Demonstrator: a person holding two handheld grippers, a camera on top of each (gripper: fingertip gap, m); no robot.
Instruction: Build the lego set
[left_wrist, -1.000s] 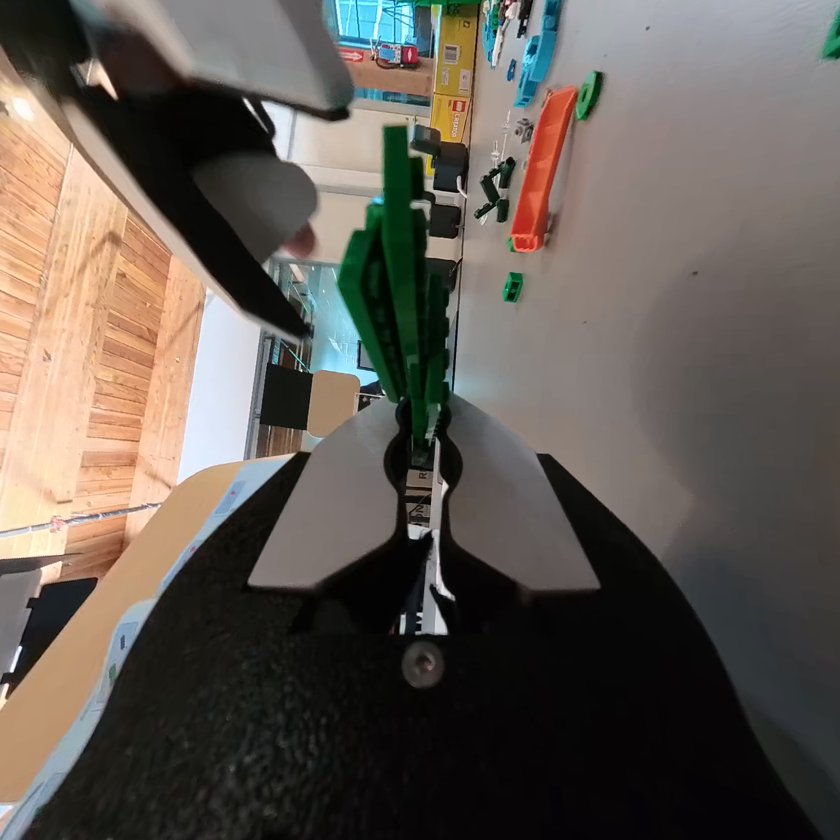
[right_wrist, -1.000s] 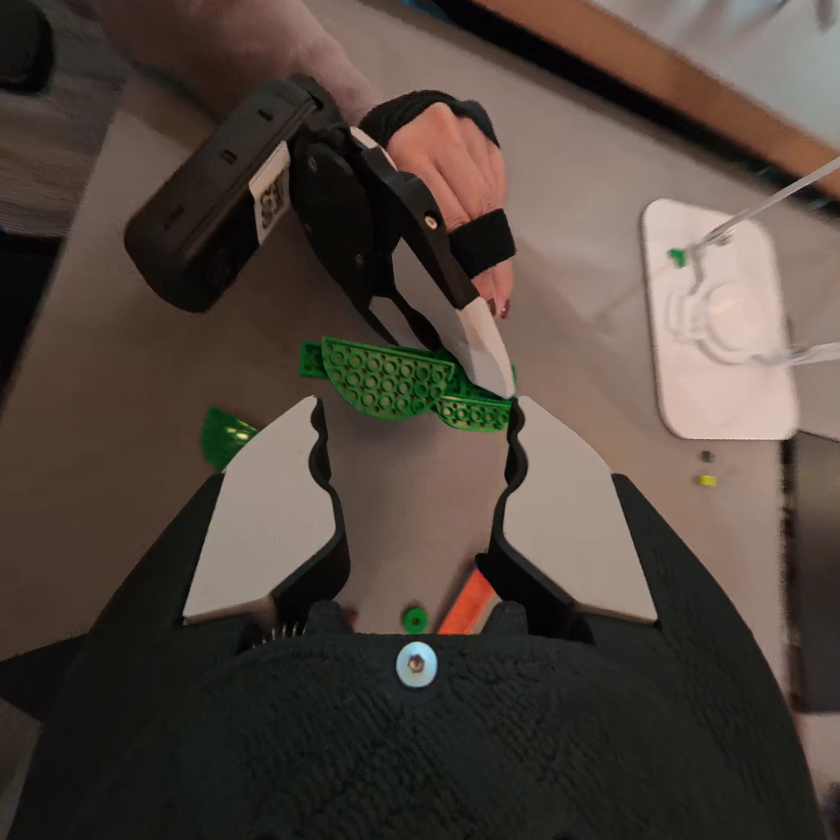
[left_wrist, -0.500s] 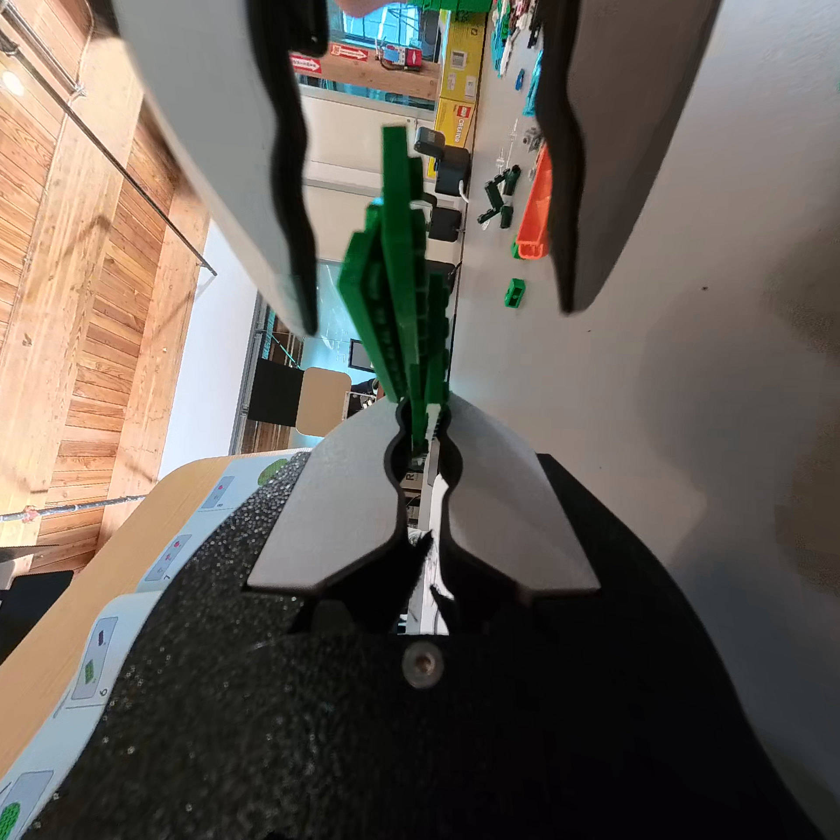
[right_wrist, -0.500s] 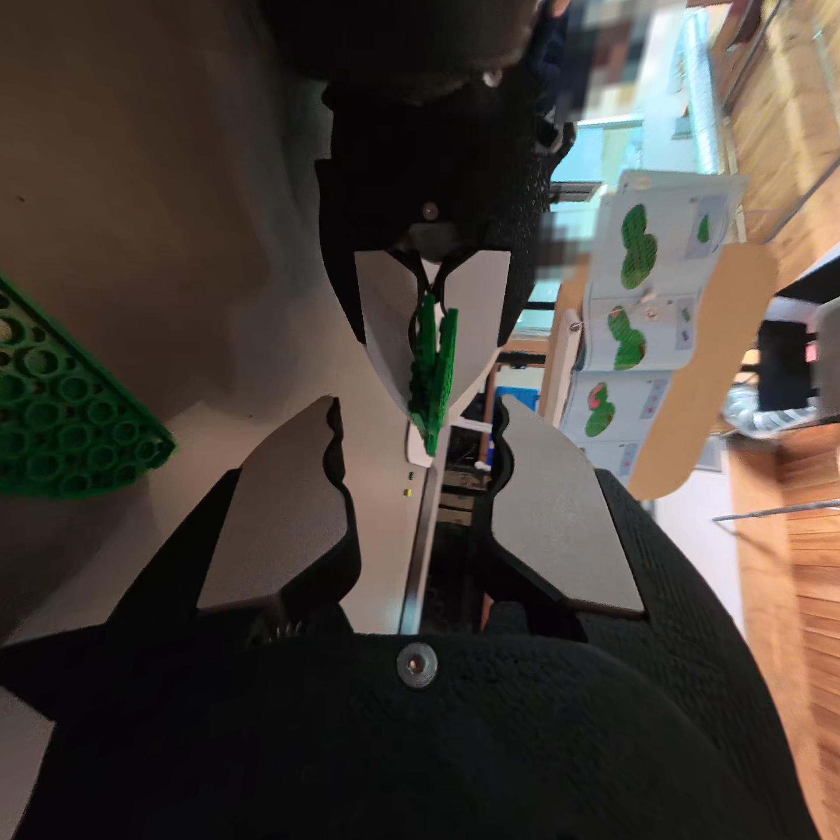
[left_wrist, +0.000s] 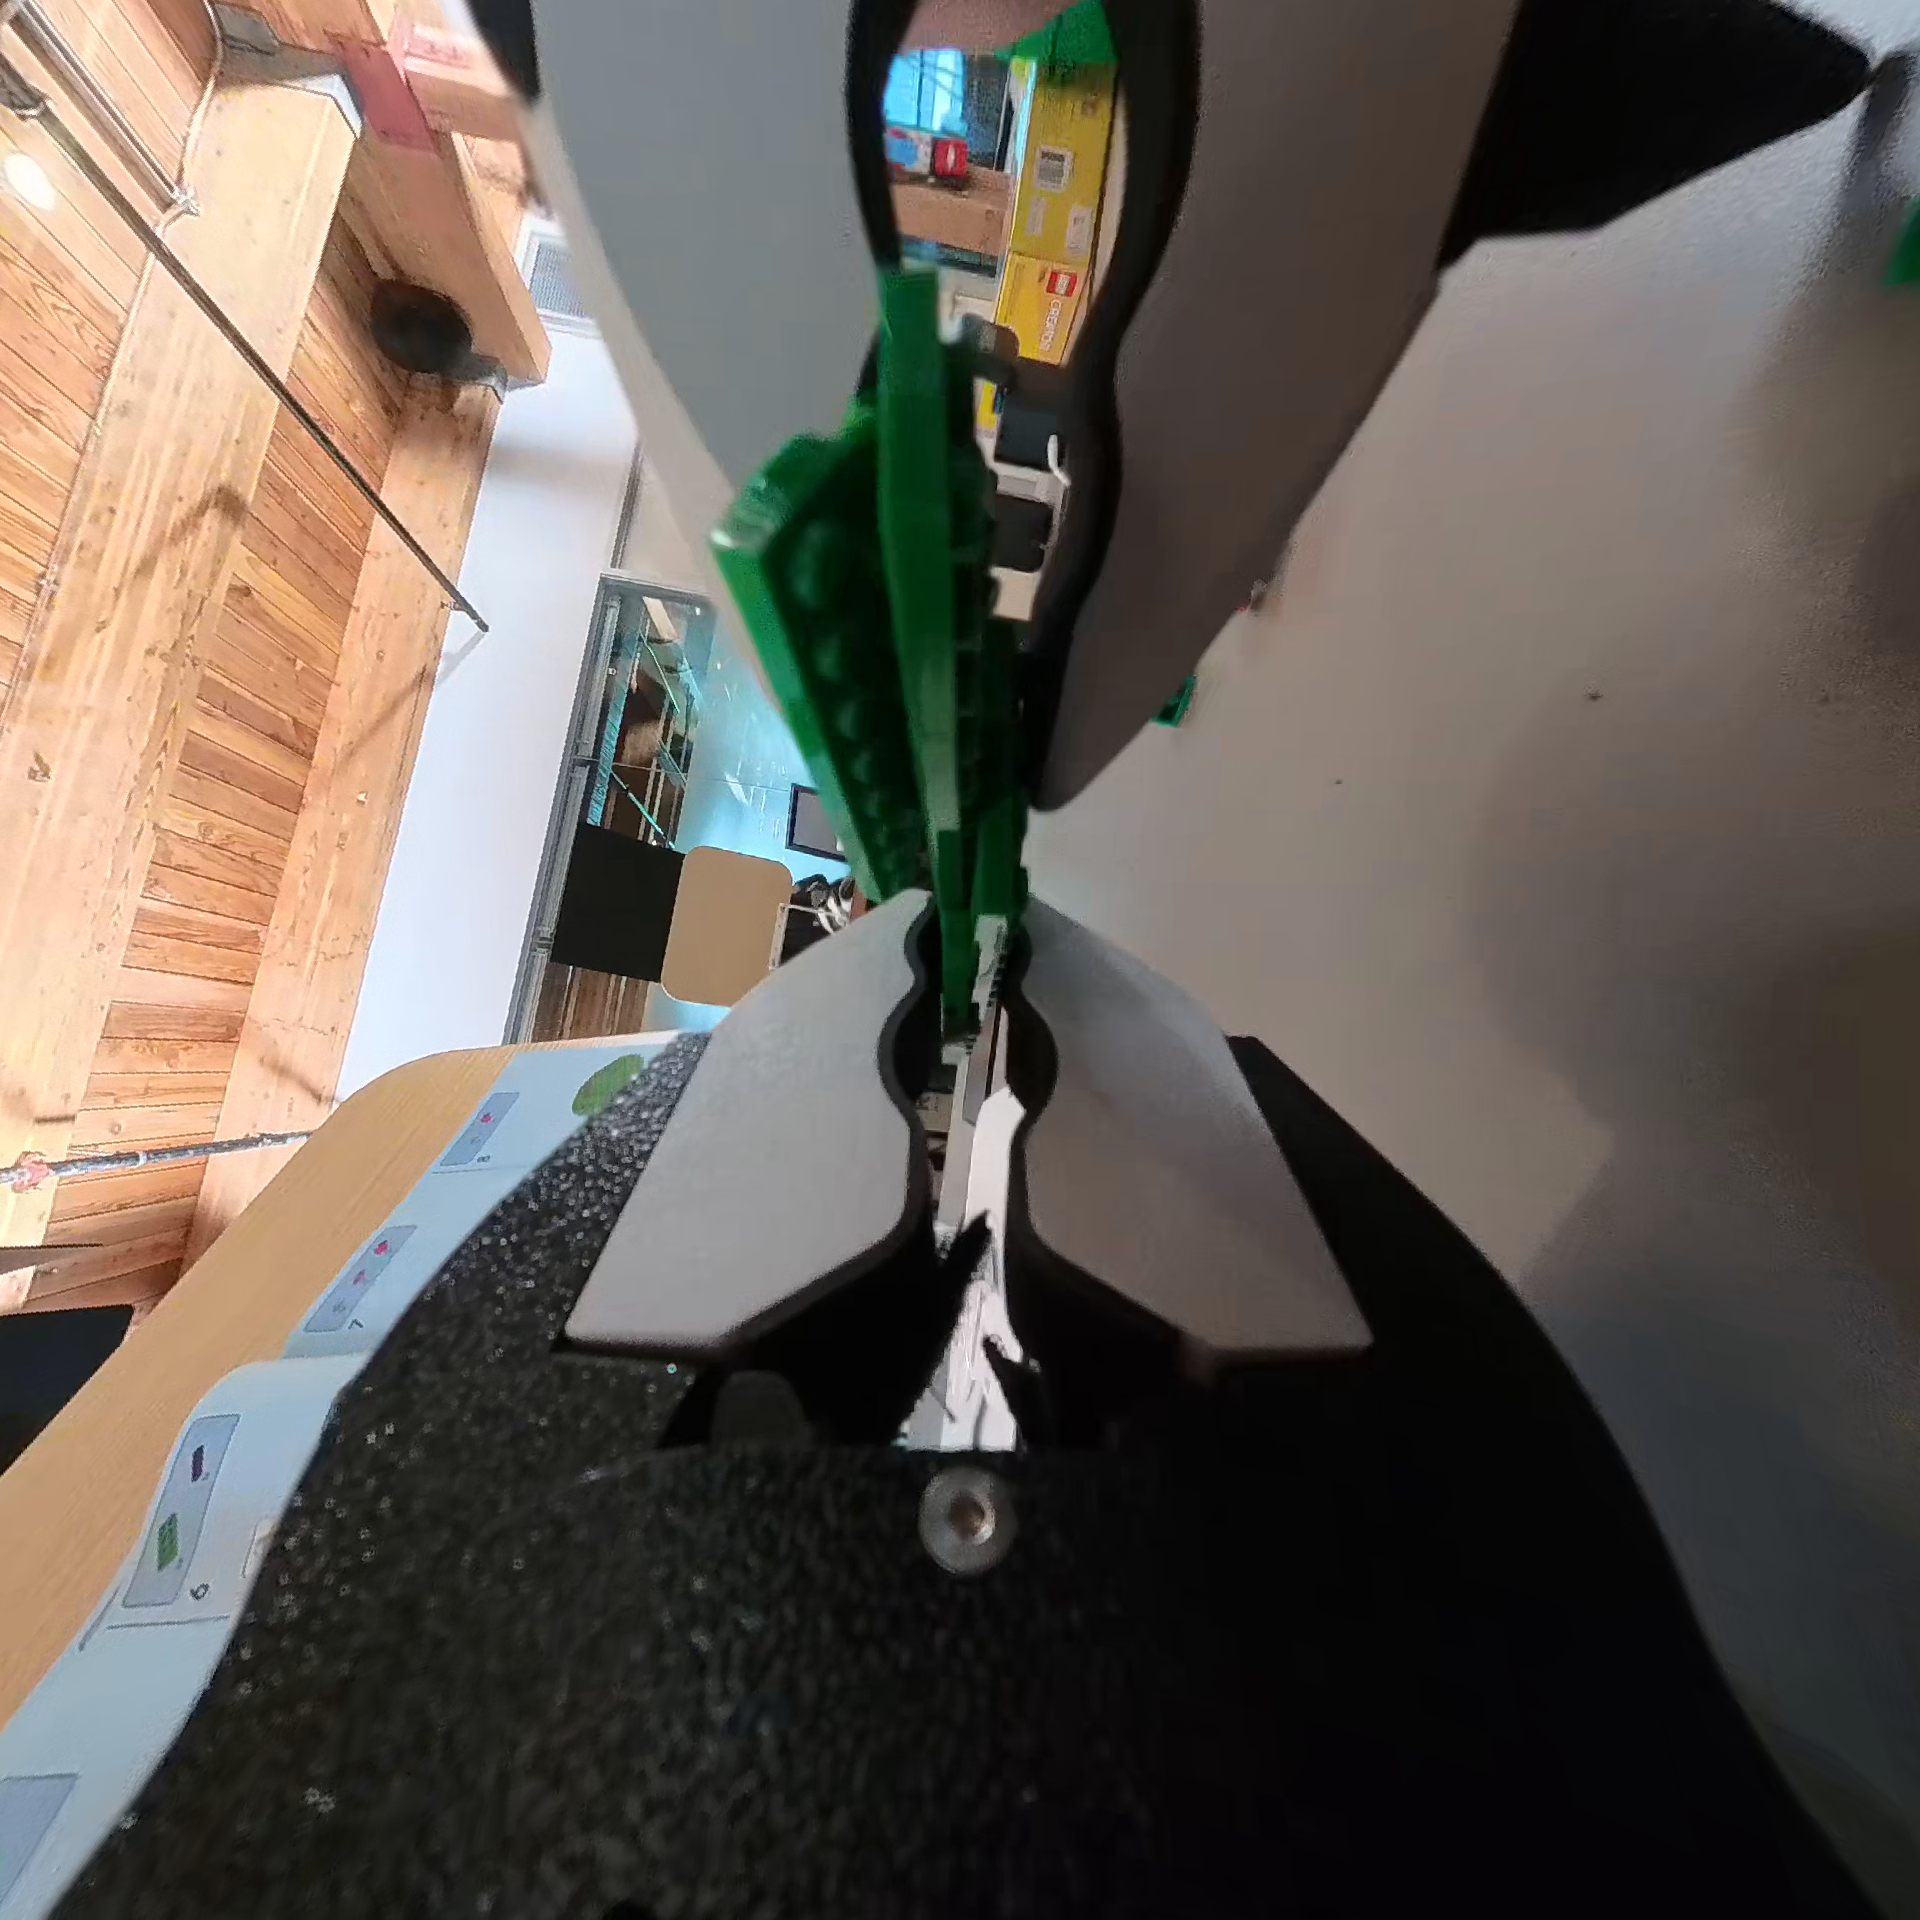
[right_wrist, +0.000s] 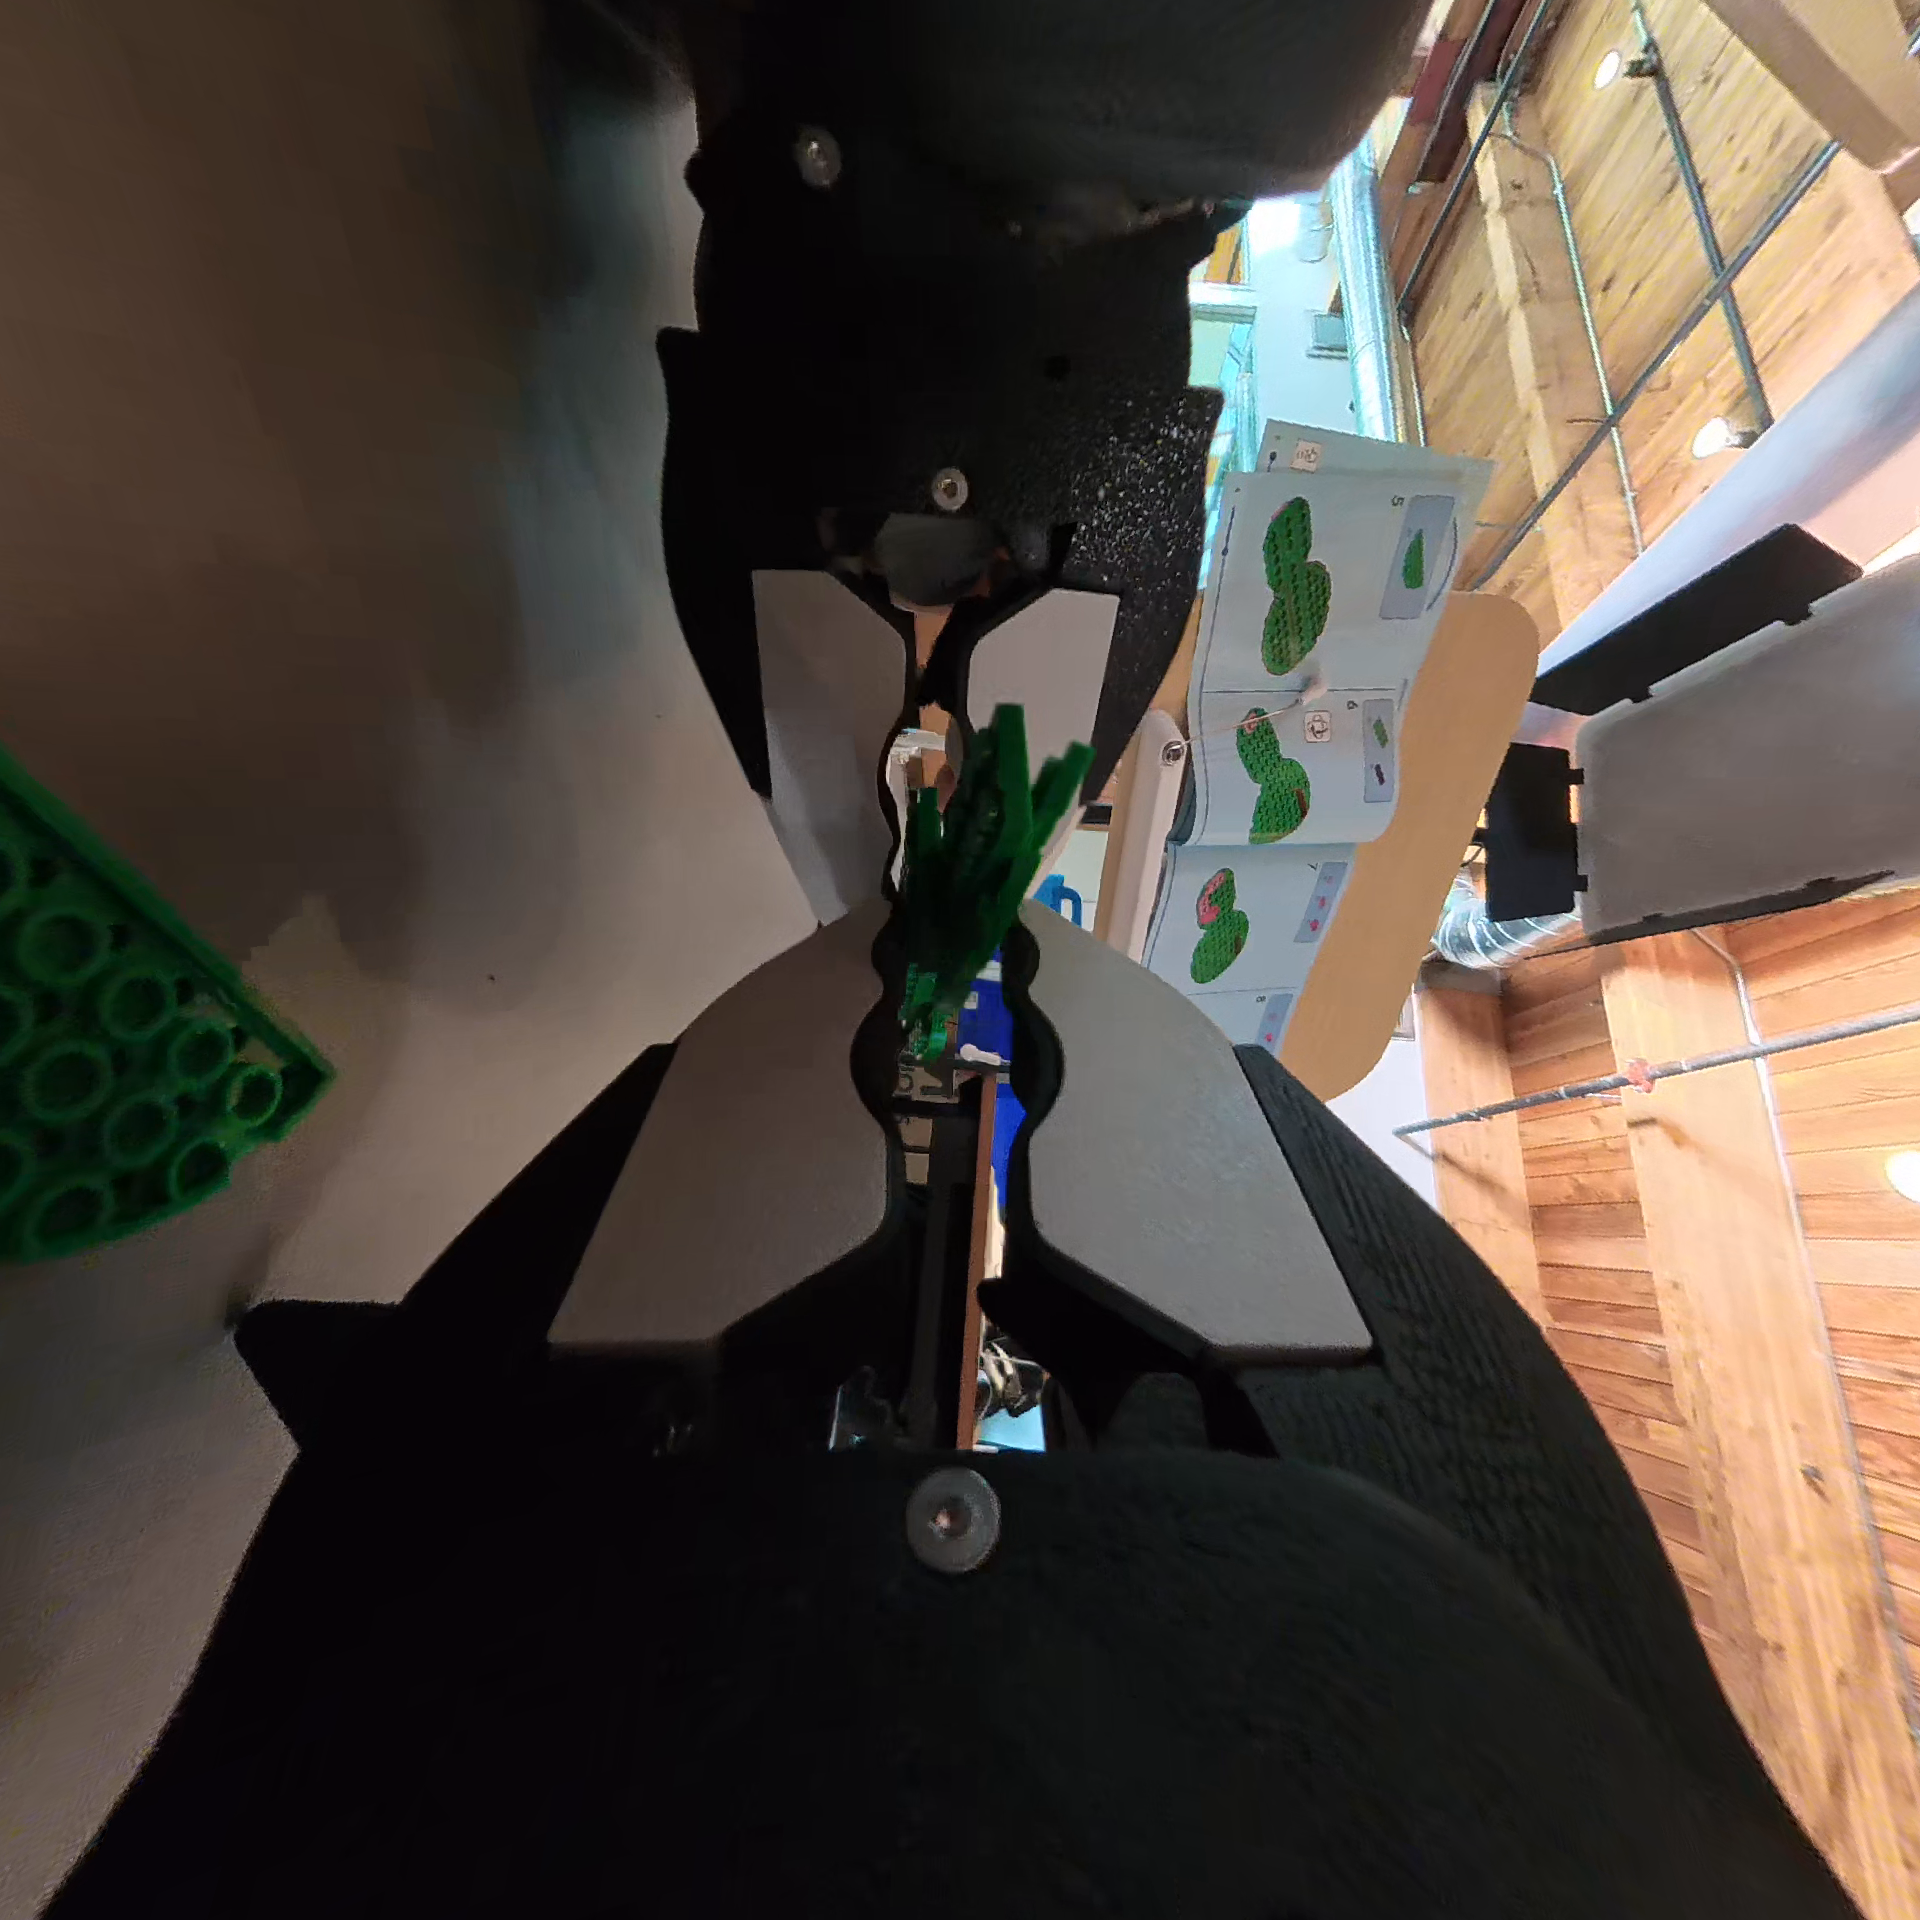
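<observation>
A stack of green lego plates (left_wrist: 909, 623) is held edge-on in the air over the grey table (left_wrist: 1558, 935). My left gripper (left_wrist: 971, 925) is shut on its near end. The right gripper's grey fingers (left_wrist: 1195, 468) come from the top and clamp its far end. In the right wrist view, my right gripper (right_wrist: 956, 935) is shut on the same green plates (right_wrist: 977, 821), and the left gripper's fingers (right_wrist: 821, 748) hold them from the opposite side. The two grippers face each other tip to tip.
A large green rounded plate (right_wrist: 104, 1070) lies underside up on the table at the left. An open instruction booklet (right_wrist: 1309, 727) stands on a wooden board at the right. Yellow boxes (left_wrist: 1049, 208) and a small green brick (left_wrist: 1179, 707) are farther off.
My right gripper turned from above the table to face the left gripper, moved in around the green plates and closed on them. The left gripper kept its hold.
</observation>
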